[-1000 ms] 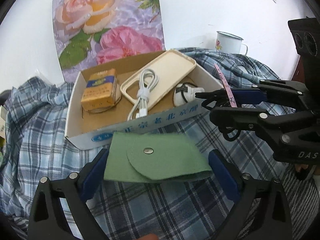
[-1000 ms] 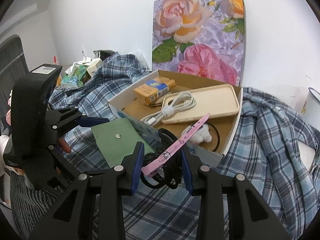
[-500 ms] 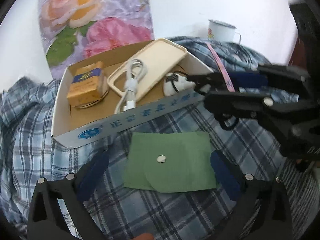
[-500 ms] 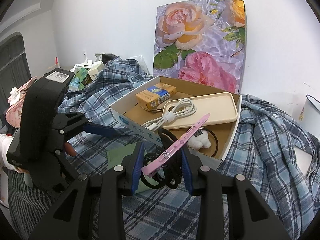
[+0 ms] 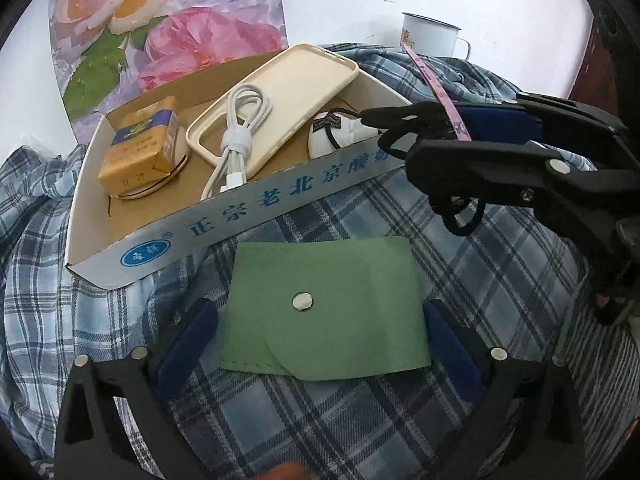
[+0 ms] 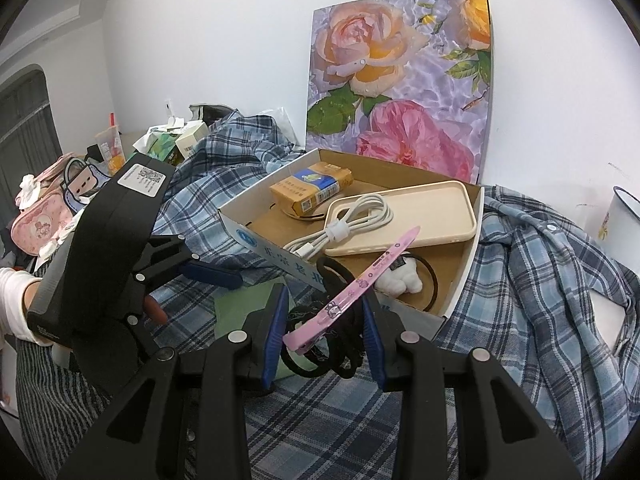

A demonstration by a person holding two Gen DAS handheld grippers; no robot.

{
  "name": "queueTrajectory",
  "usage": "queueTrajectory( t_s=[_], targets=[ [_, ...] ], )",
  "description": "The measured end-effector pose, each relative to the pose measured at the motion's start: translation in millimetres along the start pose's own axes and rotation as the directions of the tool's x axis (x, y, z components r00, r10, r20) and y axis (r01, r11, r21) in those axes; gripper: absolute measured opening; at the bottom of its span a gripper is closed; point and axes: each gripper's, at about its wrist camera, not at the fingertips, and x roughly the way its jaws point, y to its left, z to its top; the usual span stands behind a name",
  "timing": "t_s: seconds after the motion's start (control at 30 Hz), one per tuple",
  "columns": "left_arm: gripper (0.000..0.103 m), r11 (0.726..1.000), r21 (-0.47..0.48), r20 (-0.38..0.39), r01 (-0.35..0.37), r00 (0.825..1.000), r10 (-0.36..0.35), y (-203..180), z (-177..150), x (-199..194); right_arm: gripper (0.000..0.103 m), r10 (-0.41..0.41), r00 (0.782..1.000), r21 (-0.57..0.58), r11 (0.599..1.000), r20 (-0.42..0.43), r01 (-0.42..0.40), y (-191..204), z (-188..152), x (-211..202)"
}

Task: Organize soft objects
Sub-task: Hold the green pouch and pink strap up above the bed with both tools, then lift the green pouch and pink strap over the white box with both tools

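Two grippers work over a blue plaid cloth [image 5: 360, 420]. Right gripper [image 6: 324, 326] has its blue-padded jaws closed on a bundle of black hair ties [image 6: 320, 344] and a pink strap [image 6: 352, 284], which slants up past the fingertips, just at the near corner of a cardboard box [image 5: 256, 204]. Left gripper [image 5: 320, 344] has its jaws spread wide, one on each side of a flat green pouch [image 5: 324, 308] lying on the cloth; neither pad clearly touches it. Inside the box lie a cream phone case [image 5: 280, 96], a coiled white cable [image 5: 236, 140], an orange packet [image 5: 140, 144] and a small white plush [image 6: 400, 280]. Behind stands a rose picture [image 6: 400, 80]; a white mug [image 5: 432, 36] sits further right.
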Motion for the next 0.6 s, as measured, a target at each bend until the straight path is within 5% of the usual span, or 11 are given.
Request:
queueTrajectory(
  t_s=[0.6],
  targets=[
    [0.097, 0.997, -0.040, 0.097, 0.063, 0.994, -0.059, 5.7, 3.7, -28.3, 0.035, -0.013, 0.999, 0.003, 1.000, 0.032, 0.013, 0.1, 2.3, -6.9]
  ],
)
